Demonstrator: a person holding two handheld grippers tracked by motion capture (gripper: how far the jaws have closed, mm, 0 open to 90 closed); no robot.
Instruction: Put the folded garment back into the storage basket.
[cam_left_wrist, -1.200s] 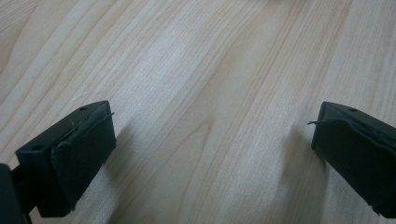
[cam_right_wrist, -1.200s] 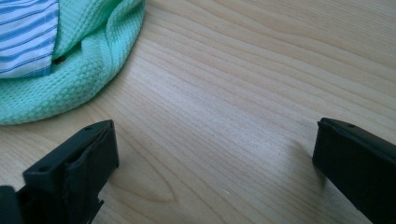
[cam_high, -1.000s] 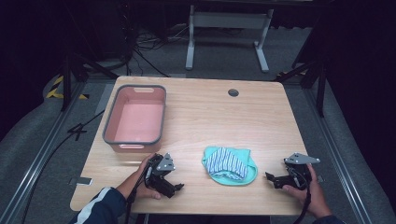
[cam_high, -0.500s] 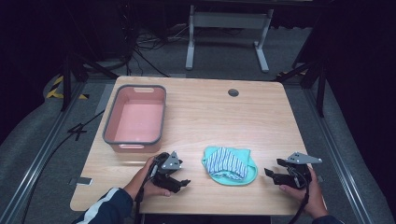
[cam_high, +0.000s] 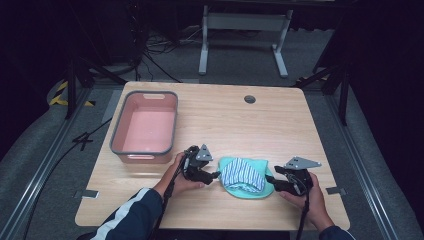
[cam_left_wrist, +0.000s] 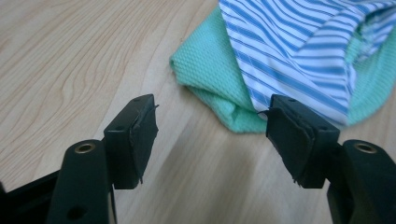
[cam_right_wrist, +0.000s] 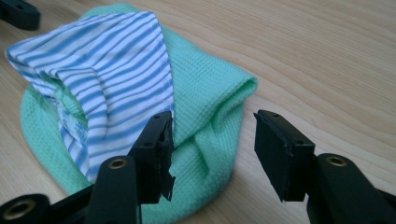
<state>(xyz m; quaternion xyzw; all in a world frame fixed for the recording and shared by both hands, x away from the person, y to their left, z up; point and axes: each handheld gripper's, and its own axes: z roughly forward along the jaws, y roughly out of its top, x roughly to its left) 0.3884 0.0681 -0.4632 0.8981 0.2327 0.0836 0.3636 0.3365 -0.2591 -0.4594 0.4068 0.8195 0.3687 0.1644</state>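
Both tongs have closed in on the cloth bundle since the earlier frame, their jaws narrowing. Left tongs: jaws partly open, gripping nothing, just beside the bundle's left edge. Right tongs: jaws partly open around a green fold, pads not pressing. Striped cloth lies on green cloth near the table's front edge; a pink tub stands toward the left edge.

Cloth on matt, pale wood-grain table

A mint-green waffle-knit cloth looks rough; the blue-and-white striped woven cloth lying on it looks smooth. Beside the mint cloth, matt black plastic jaw pads; farther left of it, a smooth pink plastic tub.
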